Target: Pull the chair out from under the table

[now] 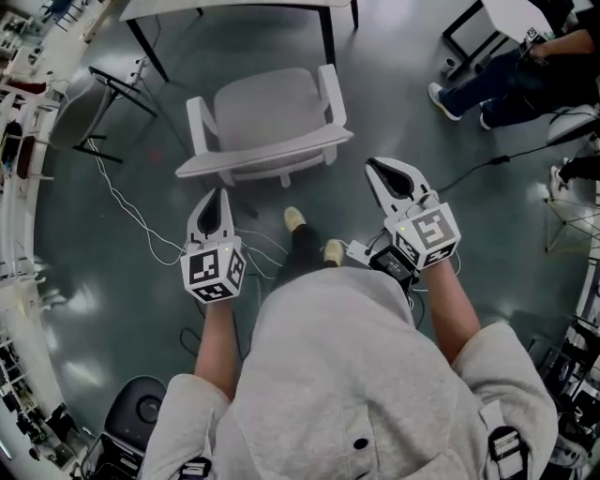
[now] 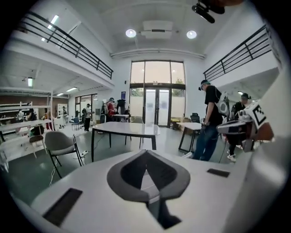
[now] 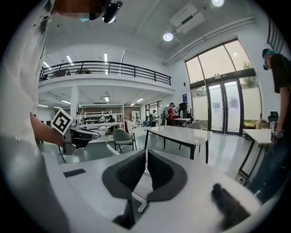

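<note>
In the head view the light grey armchair [image 1: 272, 117] stands on the floor with its backrest towards me, its seat out from under the table [image 1: 234, 7] at the top edge. My left gripper [image 1: 222, 194] hangs just short of the backrest's left end, jaws shut and empty. At the right, my right gripper [image 1: 375, 167] is beside the backrest's right end, also shut on nothing. The left gripper view looks level over its closed jaws [image 2: 146, 152] at the table [image 2: 125, 129]. The right gripper view shows its closed jaws [image 3: 146, 152] and the same table [image 3: 179, 133].
White cables [image 1: 131, 211] trail over the floor left of the armchair. A grey chair on black legs [image 1: 80, 112] stands at the far left. A seated person [image 1: 525, 80] is at the upper right, a standing person [image 2: 211, 118] beyond the table. My feet [image 1: 309, 234] are behind the armchair.
</note>
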Demonstrator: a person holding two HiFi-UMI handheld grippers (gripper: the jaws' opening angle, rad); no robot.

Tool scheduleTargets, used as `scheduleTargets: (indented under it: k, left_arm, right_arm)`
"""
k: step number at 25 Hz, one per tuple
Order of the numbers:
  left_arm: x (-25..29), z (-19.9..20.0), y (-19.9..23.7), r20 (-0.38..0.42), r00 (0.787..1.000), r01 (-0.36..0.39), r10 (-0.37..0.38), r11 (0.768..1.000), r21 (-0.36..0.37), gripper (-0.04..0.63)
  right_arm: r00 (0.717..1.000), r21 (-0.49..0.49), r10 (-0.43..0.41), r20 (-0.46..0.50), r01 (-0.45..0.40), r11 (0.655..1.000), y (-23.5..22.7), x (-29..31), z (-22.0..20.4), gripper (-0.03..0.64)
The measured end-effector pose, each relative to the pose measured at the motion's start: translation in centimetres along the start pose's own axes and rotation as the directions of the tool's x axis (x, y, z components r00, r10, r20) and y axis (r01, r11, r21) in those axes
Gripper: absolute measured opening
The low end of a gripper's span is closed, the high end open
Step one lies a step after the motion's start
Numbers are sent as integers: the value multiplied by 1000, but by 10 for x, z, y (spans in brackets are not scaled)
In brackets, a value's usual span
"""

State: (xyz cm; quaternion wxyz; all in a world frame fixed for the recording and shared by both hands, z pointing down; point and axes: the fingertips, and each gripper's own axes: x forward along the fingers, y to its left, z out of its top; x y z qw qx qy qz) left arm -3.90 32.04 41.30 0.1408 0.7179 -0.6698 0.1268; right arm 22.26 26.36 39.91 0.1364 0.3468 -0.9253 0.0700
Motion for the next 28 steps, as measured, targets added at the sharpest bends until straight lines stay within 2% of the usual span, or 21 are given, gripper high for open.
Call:
scheduleTargets:
  k: [3,10,19,28]
  left_arm:
    - [-13,-6,-12,18,1000,2,-2,1000,-27,15]
    - [-36,-15,-22,22,1000,4,-4,1000,-20,15]
    - [-40,-7,-7,63,998,-9,10,1000,-24,15]
    - [-33,-5,-9,71,997,-6,8,1000,-26,15]
  right_arm:
    - [1000,10,-17,18,17,1000,19,-5,-6,34]
    - [999,2,17,28,-17,1000,42,-15,-6,34]
    - [999,-25,0,41,1,1000,44,-5,4,34]
    - [999,-37,-18,30,20,999,31,-5,1,34]
